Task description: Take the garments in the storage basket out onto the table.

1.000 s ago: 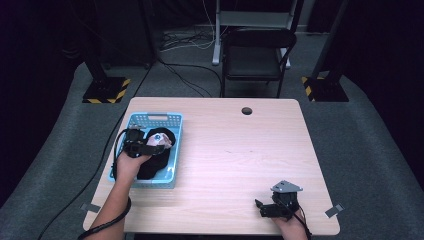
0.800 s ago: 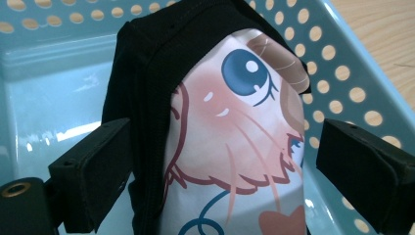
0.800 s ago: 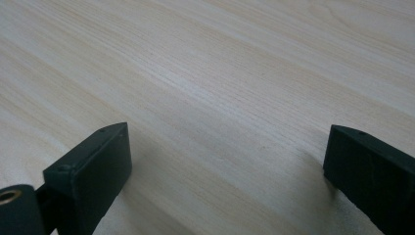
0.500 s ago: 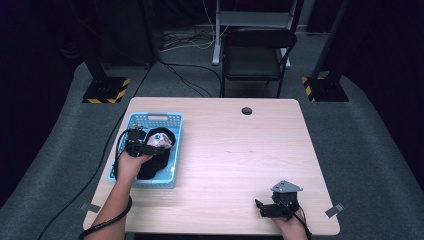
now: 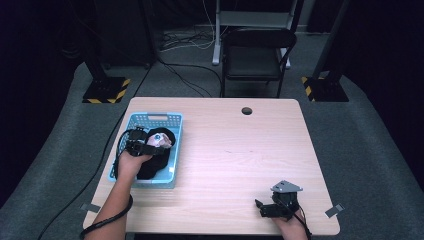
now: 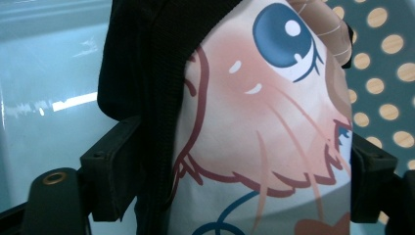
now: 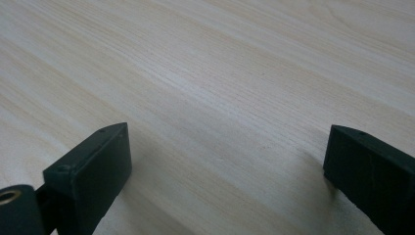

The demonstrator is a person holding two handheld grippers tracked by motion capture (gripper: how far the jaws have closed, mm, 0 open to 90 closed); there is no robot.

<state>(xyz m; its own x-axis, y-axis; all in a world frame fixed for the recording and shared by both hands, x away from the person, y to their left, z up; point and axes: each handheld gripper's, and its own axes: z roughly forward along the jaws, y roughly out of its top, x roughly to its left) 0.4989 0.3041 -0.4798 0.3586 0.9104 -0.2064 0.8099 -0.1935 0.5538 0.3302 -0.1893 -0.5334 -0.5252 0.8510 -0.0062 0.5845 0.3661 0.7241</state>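
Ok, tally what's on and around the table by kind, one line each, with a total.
Baskets: 1, the blue basket on the table
Bags: 1, the black printed bag in it
Tongs: 2, the left tongs and the right tongs
Chairs: 1, the black chair behind the table
Total: 5

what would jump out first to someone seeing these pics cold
The eye lands first on the cartoon print with a big blue eye on a bag, which sits between the fingers of the left gripper inside the blue basket at the table's left; the jaws have just been closing on it. Next comes the bare wooden table, with the right gripper resting open near its front right edge.
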